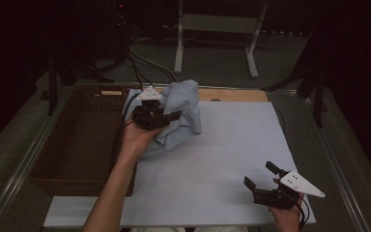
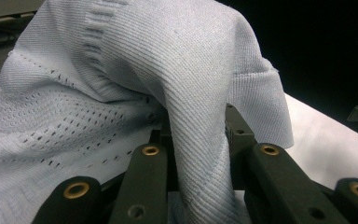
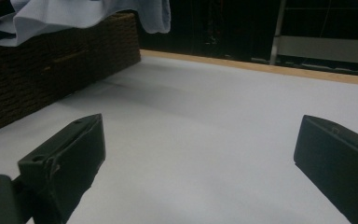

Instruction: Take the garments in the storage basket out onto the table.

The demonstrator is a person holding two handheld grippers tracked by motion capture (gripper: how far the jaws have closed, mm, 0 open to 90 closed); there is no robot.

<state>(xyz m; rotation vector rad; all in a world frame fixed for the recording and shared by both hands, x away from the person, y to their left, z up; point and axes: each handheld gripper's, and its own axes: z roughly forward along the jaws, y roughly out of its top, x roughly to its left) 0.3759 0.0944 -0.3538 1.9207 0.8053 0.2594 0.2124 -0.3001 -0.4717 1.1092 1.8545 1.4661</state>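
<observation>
Pale blue knit, the garment point(image 1: 178, 118) hangs bunched from my left gripper point(image 1: 166, 116), whose jaws are pinched tight on a fold of it point(image 2: 200, 154), lifted above the far left part of the white worktop point(image 1: 222, 159) just beside the wicker basket point(image 1: 77, 140). My right gripper point(image 1: 261, 176) rests near me, jaws wide, holding nothing. I'd keep the pinch firm, carry the cloth clear of the basket rim, then lower it flat ahead of the right gripper.
</observation>
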